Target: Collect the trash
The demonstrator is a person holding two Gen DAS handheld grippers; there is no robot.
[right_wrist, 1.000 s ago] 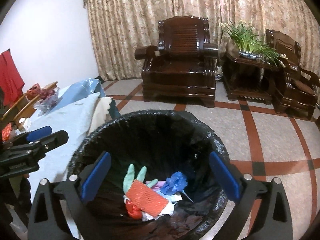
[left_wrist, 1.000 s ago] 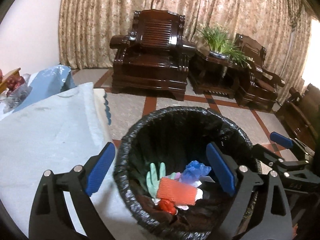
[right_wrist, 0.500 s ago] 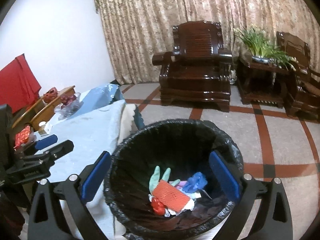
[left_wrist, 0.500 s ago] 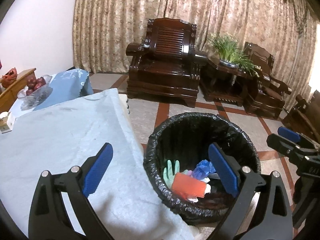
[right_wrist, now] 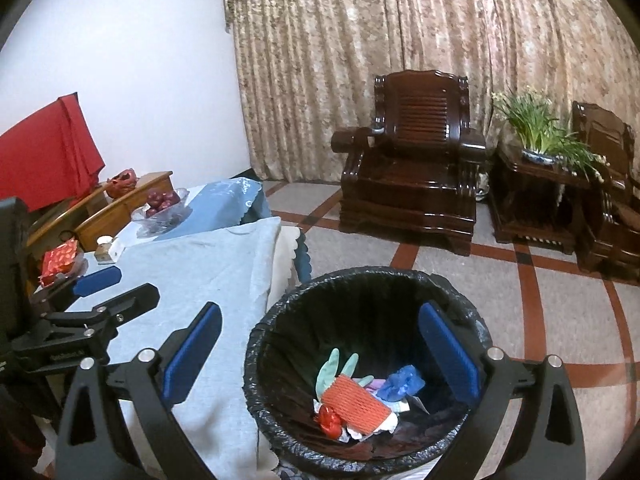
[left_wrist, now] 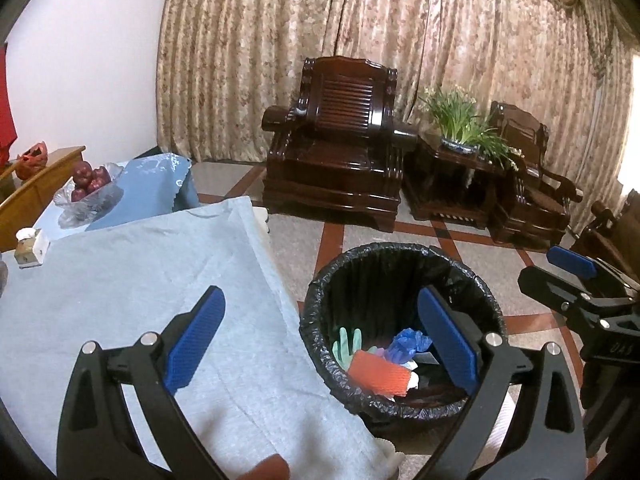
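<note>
A bin lined with a black bag (left_wrist: 400, 256) (right_wrist: 360, 280) stands on the floor beside the table. Inside lie an orange foam net (left_wrist: 378, 374) (right_wrist: 356, 402), a pale green glove (left_wrist: 346, 346) (right_wrist: 334, 364), a crumpled blue wrapper (left_wrist: 408, 342) (right_wrist: 400, 378) and a small red piece (right_wrist: 328, 420). My left gripper (left_wrist: 320, 340) is open and empty, above the table edge and the bin. My right gripper (right_wrist: 320, 356) is open and empty, over the bin's near rim. Each gripper shows at the side of the other's view.
The table carries a light blue cloth (left_wrist: 120, 280) (right_wrist: 208, 280). At its far end sit a glass bowl of red fruit (left_wrist: 88, 188) (right_wrist: 160, 208) and a small tissue box (left_wrist: 28, 244). Dark wooden armchairs (left_wrist: 340, 160), a side table with a plant (left_wrist: 460, 120) and curtains stand behind.
Both grippers have pulled back and up from the bin, which now looks smaller and farther. More of the table and fruit bowl has come into view. The trash in the bin lies unchanged.
</note>
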